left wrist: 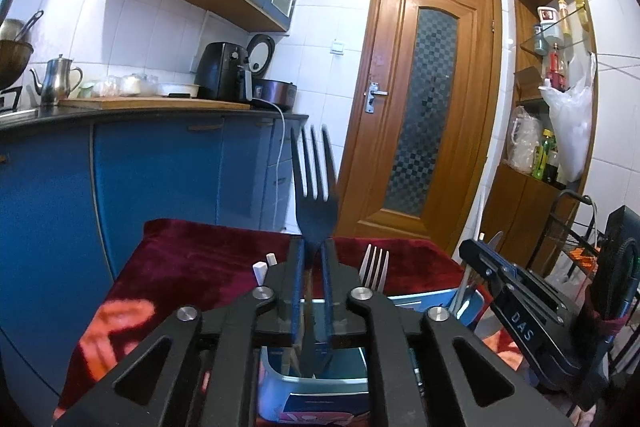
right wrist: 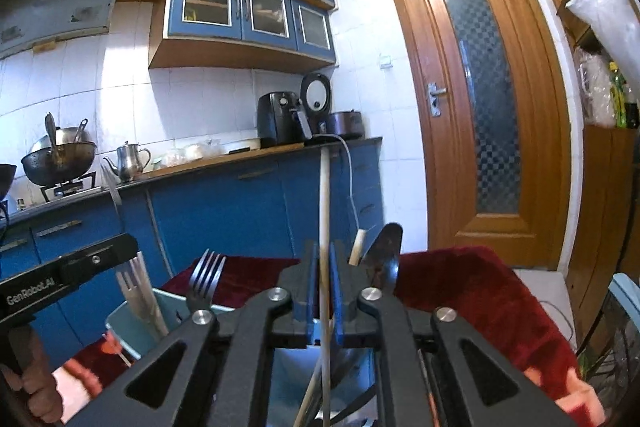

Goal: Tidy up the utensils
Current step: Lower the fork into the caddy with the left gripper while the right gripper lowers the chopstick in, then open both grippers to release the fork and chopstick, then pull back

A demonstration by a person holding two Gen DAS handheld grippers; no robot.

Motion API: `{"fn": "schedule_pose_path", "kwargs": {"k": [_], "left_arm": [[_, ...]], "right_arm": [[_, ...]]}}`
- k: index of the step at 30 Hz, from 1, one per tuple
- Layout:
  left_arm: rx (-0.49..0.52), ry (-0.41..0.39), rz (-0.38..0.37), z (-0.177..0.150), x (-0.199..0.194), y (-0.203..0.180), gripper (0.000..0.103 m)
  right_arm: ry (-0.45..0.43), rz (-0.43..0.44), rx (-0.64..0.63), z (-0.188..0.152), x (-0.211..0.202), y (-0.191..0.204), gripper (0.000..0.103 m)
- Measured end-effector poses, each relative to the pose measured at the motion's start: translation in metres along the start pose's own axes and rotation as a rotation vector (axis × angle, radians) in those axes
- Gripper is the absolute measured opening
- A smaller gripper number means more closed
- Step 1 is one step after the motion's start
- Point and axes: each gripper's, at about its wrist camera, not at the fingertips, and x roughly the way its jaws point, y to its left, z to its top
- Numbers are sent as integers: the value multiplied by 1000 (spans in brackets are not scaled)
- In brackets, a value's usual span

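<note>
Left wrist view takes in a table draped in a dark red cloth (left wrist: 208,259), and on it, directly under the tool, a pale blue container (left wrist: 280,387) with upright utensils in it. The left gripper (left wrist: 313,247) is clamped on the neck of a steel fork (left wrist: 316,187), which stands tines-up above the container. A 2nd fork (left wrist: 374,267) rests in the container just to the right, and 2 pale stick ends show to the left.

In the right wrist view, the right gripper (right wrist: 324,259) is pinched on a slim white chopstick (right wrist: 324,195), held near vertical over the same container; whether it is 1 stick or a pair I cannot tell. A spoon (right wrist: 384,247) stands just beside it.

The held fork looks stiff and light but smooth, so it may pivot or slide between the pads. A hold low on the neck or flat handle, across the broad faces, seems best to me. The chopstick is lighter still, round and prone to rolling, so a firm mid-length pinch suits it.
</note>
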Motion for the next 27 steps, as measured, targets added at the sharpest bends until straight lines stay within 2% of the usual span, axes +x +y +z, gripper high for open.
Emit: {"fn": "schedule_pose_path", "kwargs": {"k": [2, 4, 17, 27], "left_arm": [[-5, 0, 0, 1, -1, 0, 23], [-8, 5, -2, 1, -2, -1, 23], [2, 8, -15, 10, -39, -13, 24], [20, 23, 19, 14, -90, -16, 24]], "right_arm": [[-1, 7, -1, 1, -4, 1, 21], [-5, 10, -5, 2, -8, 3, 22], [-26, 57, 0, 25, -59, 16, 27], [-6, 87, 31, 33, -103, 27, 28]]}}
